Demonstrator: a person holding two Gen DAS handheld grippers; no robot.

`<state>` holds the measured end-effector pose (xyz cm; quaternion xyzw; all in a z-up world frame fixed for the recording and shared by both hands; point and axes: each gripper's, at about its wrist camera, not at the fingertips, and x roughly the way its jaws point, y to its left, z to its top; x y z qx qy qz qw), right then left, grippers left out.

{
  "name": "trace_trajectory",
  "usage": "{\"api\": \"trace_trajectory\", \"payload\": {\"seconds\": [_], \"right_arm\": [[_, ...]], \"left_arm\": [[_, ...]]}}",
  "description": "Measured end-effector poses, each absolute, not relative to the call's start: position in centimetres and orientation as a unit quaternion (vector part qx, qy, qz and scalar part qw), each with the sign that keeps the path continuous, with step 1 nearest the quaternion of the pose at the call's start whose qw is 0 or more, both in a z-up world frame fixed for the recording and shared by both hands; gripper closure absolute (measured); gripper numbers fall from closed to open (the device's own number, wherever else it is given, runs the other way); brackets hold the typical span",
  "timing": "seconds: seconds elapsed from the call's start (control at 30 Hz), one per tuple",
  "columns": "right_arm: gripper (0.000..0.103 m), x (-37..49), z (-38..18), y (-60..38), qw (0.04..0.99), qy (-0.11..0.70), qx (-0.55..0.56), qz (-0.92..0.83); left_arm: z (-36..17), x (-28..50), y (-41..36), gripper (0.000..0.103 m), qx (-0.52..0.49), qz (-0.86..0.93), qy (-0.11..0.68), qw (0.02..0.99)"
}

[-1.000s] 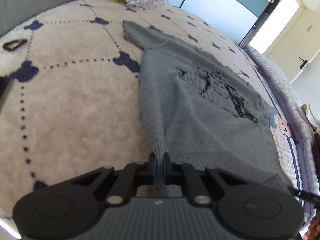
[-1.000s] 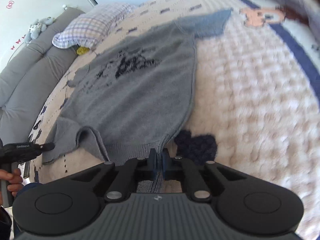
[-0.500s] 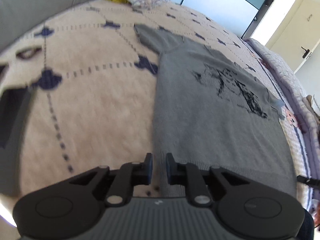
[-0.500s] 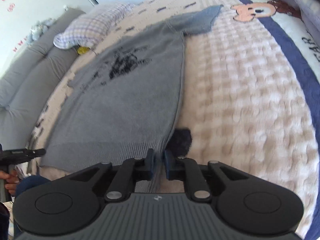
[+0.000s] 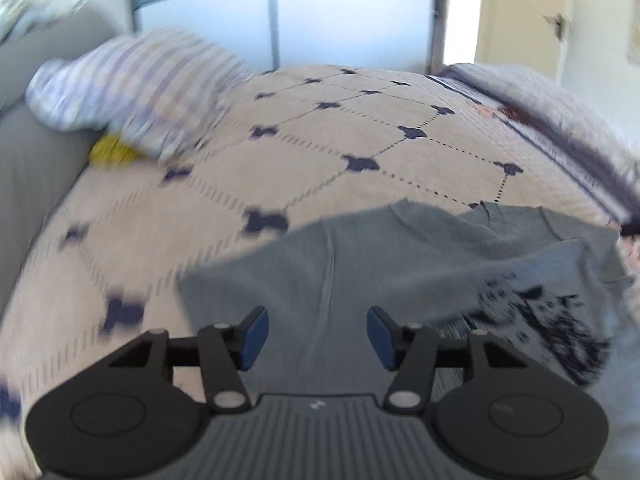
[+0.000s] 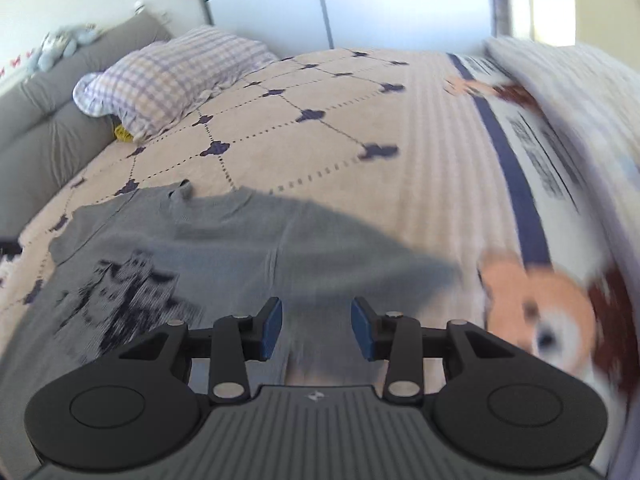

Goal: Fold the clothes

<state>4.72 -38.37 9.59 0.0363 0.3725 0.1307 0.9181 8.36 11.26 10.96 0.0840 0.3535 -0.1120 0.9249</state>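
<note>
Whereas both tools pinched its hem a second ago, the grey knitted short-sleeved sweater (image 5: 360,264) now lies folded near the cream quilted bedspread's (image 5: 320,140) near edge; left gripper (image 5: 318,336) and right gripper (image 6: 316,328) hover spread (empty), suggesting one fold completed.

A home bedroom: a wide bed under a cream quilted bedspread (image 6: 320,128) stitched with navy diamonds, a lilac checked pillow (image 6: 172,80) at the far left against a grey padded headboard (image 6: 48,120), frosted sliding wardrobe doors (image 5: 320,16) behind, and a cream door (image 5: 520,12) far right.
</note>
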Motion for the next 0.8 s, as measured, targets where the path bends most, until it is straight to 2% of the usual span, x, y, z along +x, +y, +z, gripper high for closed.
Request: {"api": "trace_trajectory", "payload": {"seconds": [0.07,0.3,0.33,0.37,0.4,0.43,0.53,0.67,0.8], "right_arm": [[0.062,9.1,9.0,-37.6,0.914,0.379,0.020,0.141],[0.059,17.6,4.1,-34.9,0.885,0.428,-0.031,0.182],[0.064,17.5,4.1,-34.7,0.885,0.422,-0.037,0.191],[0.073,17.5,4.2,-34.4,0.886,0.417,-0.043,0.199],[0.098,17.5,4.2,-34.2,0.886,0.411,-0.049,0.208],[0.099,17.2,4.4,-33.7,0.889,0.403,-0.068,0.207],[0.100,16.2,5.9,-33.1,0.909,0.363,-0.114,0.173],[0.101,16.0,8.5,-34.4,0.945,0.303,-0.105,0.065],[0.101,18.0,5.2,-33.6,0.920,0.369,-0.127,0.025]], "left_arm": [[9.9,12.2,9.8,0.036,0.129,-0.120,0.351,0.920],[4.3,21.3,9.1,0.037,0.172,-0.084,0.368,0.910],[3.5,21.7,9.1,0.051,0.174,-0.081,0.375,0.907],[2.7,22.0,9.2,0.070,0.176,-0.078,0.383,0.904],[2.7,21.7,9.1,0.080,0.166,-0.083,0.378,0.907],[2.7,21.4,9.0,0.095,0.156,-0.088,0.373,0.910],[3.0,20.5,8.5,0.099,0.171,-0.070,0.361,0.914],[4.7,20.8,9.9,0.100,0.119,-0.025,0.336,0.934],[4.5,21.1,11.0,0.096,0.101,0.010,0.351,0.931]]}}
